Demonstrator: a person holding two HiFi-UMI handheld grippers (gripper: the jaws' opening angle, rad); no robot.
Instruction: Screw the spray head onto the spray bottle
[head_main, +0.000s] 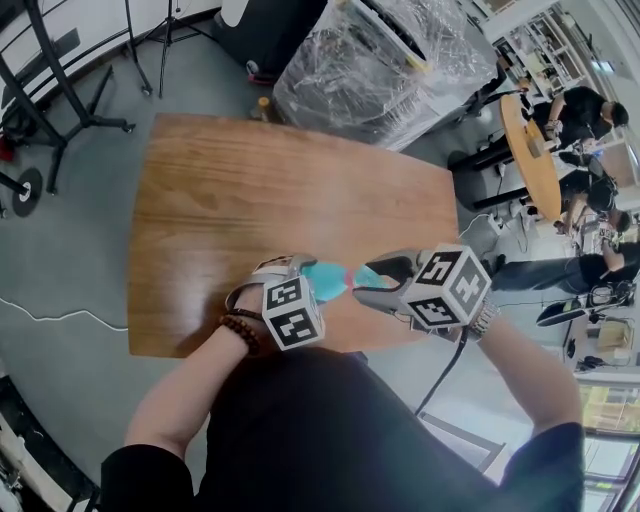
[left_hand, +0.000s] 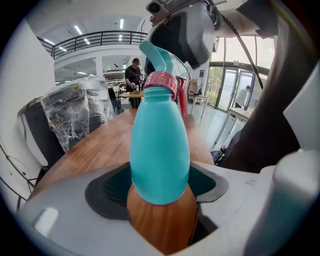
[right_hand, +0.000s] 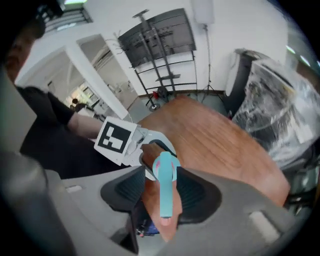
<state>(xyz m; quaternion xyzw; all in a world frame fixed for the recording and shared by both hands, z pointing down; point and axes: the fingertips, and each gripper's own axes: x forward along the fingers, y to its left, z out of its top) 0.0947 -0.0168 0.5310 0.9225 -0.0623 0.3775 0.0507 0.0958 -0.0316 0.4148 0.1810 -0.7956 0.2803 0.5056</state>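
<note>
**Bottle gripped on the left, right fingers loose round the head**

The left gripper's (head_main: 303, 280) fingers (left_hand: 106, 192) are closed on the fat base of the teal bottle (left_hand: 160, 150), one pad on each side, and hold it in the air. The bottle points away from them. Its neck carries the head (left_hand: 156, 56) on a pink collar (left_hand: 161, 82); whether the collar is screwed tight cannot be told.

The right gripper (head_main: 366, 281) faces the bottle from the other end. Its fingers (right_hand: 125, 189) stand open with the head's teal nozzle between them. Wood shows in the gap beside one pad, and neither pad presses on the nozzle.

In the head view, bottle and head lie roughly level between the two grippers, above the surface (head_main: 250, 190) and close to its near edge.

A bead bracelet (head_main: 243, 330) circles the left wrist. Beyond the far right corner stands a bulky thing wrapped in clear film (head_main: 390, 60).
</note>
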